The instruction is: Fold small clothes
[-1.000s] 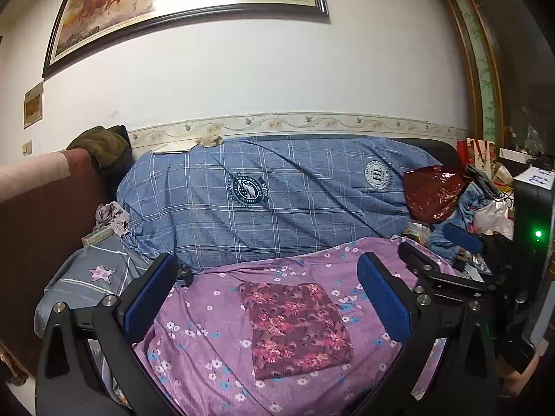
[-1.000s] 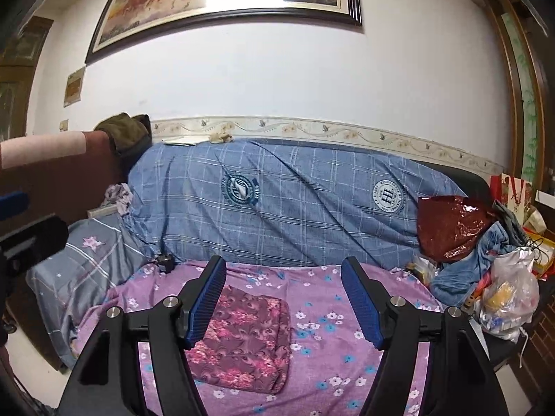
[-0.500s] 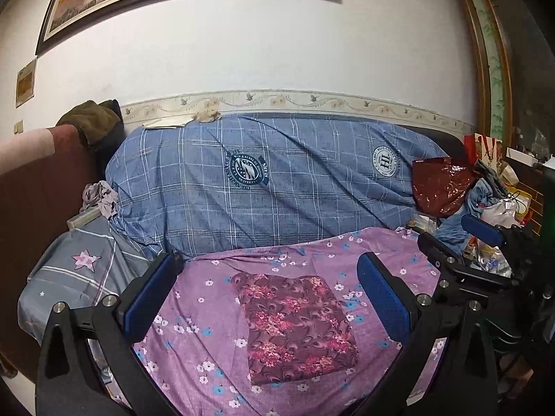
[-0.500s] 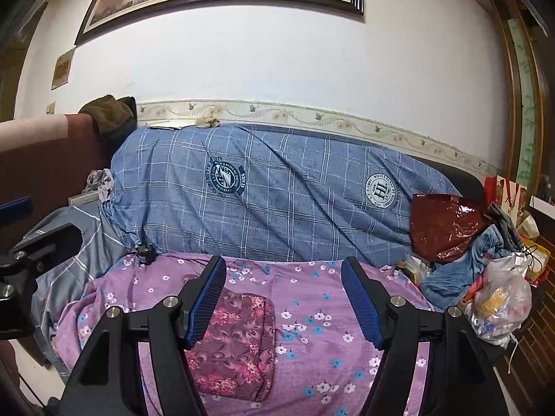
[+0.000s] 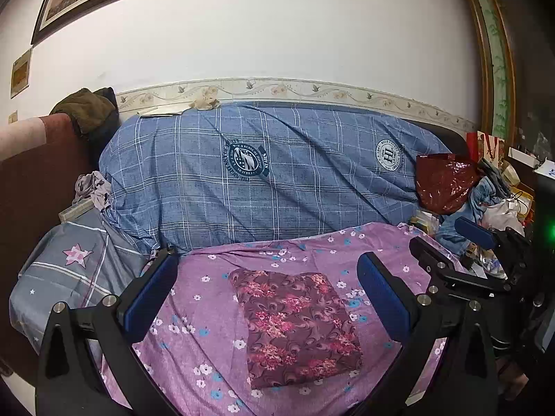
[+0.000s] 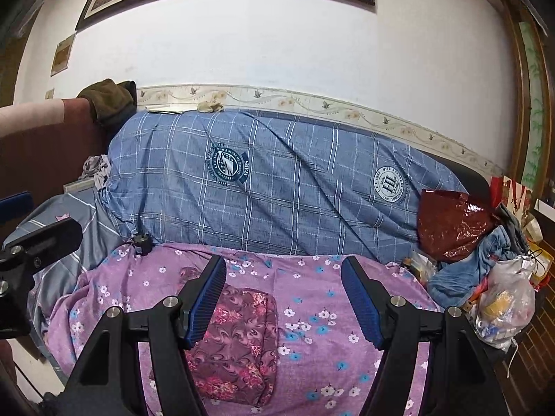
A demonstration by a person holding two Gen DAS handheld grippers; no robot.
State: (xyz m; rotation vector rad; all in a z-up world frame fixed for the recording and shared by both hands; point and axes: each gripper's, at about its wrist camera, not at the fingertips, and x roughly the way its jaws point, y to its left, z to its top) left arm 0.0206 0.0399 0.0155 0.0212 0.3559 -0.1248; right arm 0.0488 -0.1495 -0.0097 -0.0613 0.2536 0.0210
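Both the left gripper [image 5: 265, 289] and right gripper [image 6: 282, 300] are held spread and empty above the folded maroon floral garment [image 5: 295, 326] at lower centre on the purple floral sheet [image 5: 215, 315]; folding is judged finished, with the next garment to be fetched.

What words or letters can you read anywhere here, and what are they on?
"HL": middle of the round white badge on the blue checked cotton cover. Its ring lettering is too small to read fully.
"STARS": ribbon of the dark shield badge on the same cover; the rest is too blurred.
Small framed sign on the white wall: unreadable.
Red paper bag: white marks, unreadable.
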